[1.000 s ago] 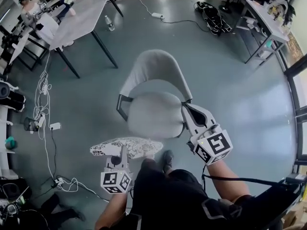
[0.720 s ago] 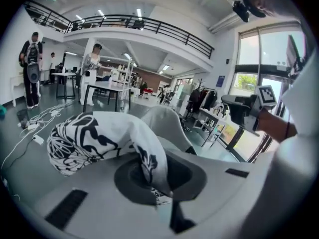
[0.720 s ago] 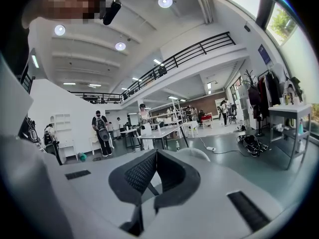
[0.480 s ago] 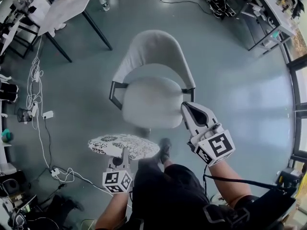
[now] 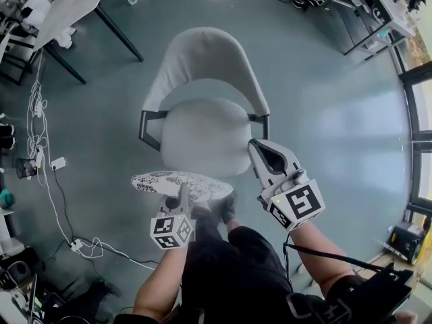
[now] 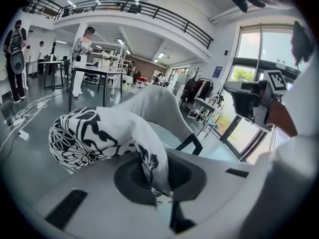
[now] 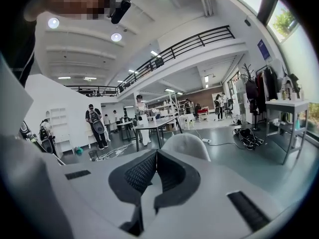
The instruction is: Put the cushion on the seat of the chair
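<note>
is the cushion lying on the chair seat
No, the left tool holds the cushion in front of the seat, not on it.

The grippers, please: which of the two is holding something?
The left gripper: its fingers are shut on the black-and-white patterned cushion, whereas the right gripper has its fingers closed on nothing.

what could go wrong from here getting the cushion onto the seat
1. The left claw pinches only a fold at the edge of the cushion; the rest hangs free and may slip or flop over.
2. In the head view the cushion lies short of the seat; released now, it would likely hit the floor.
3. The right claw, shut and empty, is close to the chair arm and might knock it.
</note>
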`<state>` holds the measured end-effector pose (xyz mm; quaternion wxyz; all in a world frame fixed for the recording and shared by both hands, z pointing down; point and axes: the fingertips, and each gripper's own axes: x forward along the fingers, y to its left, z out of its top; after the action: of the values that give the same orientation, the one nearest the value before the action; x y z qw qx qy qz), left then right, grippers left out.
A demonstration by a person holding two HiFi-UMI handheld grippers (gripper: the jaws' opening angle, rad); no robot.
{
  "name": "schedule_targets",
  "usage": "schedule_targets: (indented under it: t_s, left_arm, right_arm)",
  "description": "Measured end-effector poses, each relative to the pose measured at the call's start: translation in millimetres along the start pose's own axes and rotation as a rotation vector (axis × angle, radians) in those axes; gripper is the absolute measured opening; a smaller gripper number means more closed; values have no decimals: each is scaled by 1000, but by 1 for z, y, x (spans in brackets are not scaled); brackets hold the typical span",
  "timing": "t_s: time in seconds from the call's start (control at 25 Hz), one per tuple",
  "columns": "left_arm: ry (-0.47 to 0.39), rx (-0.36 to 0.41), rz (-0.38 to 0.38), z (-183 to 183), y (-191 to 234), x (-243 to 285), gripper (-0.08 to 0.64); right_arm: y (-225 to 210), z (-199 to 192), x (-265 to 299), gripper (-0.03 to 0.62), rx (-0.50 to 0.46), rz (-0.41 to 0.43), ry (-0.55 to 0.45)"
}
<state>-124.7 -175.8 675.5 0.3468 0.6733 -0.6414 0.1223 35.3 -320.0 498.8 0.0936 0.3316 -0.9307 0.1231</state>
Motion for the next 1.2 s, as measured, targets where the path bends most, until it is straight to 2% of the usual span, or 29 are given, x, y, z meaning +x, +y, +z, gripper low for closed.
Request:
schedule_targets:
  t_s: [0.52,0.72,0.88,1.08,1.2]
  left_arm:
    - [-25,38,-82,37,-10,78,17]
    - [-2,51,-116,44,-8,116,17]
    - [25,17,-157,43,-16,155,17]
    - [58,73,-187,43,-13,194,17]
    - [81,103,-233,40,-16,215,17]
  right_arm:
    - [-43,3,34,11,21,-93,-2]
    - [-57,-6,46,11,38,-120,17]
    - [-74,-19,48,11,43,-150,57]
    - [-86,-31,56,11,66,-180,75]
    - [-93,-39,64,11,79,-197,84]
